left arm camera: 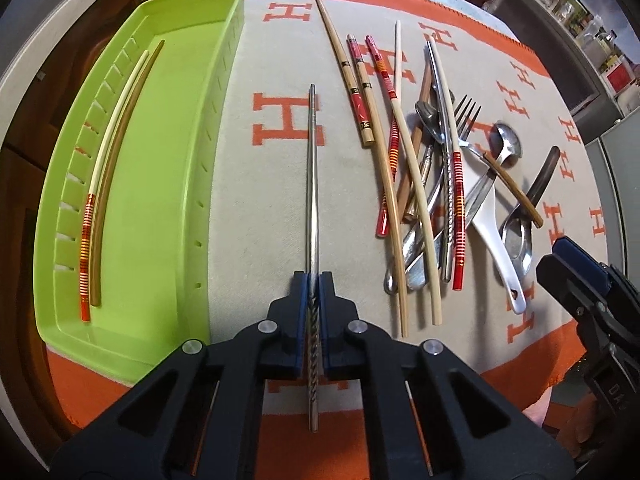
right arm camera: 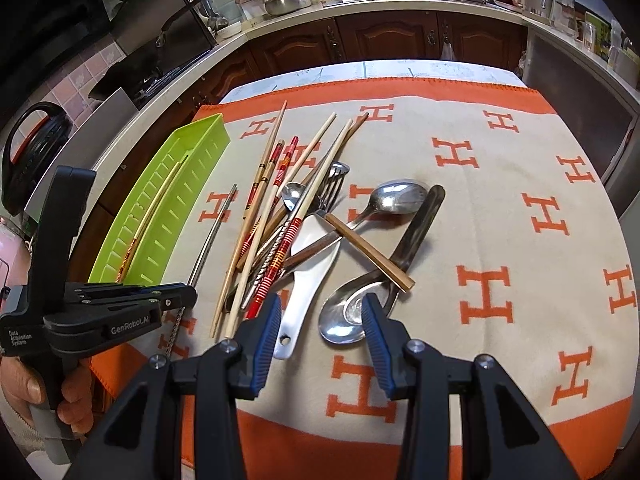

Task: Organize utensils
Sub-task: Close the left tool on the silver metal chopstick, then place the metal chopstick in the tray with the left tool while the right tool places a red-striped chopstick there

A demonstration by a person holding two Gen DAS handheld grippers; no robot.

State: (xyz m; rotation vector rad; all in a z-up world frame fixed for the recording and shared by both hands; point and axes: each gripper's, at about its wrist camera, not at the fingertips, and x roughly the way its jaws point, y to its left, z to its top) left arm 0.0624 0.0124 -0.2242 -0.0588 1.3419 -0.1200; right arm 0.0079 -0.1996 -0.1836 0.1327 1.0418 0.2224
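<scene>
My left gripper is shut on a metal chopstick with a twisted grip, held above the cloth between the green tray and the pile. The green tray at the left holds two chopsticks along its far wall. A pile of chopsticks, spoons and a fork lies right of centre. My right gripper stands open over the near end of the pile, just above a white ceramic spoon and a large steel spoon. The left gripper and metal chopstick show at the left.
An orange and beige cloth with H marks covers the table. Dark wooden cabinets and a cluttered counter run behind it. A hand grips the left tool's handle. Bare cloth lies to the right of the pile.
</scene>
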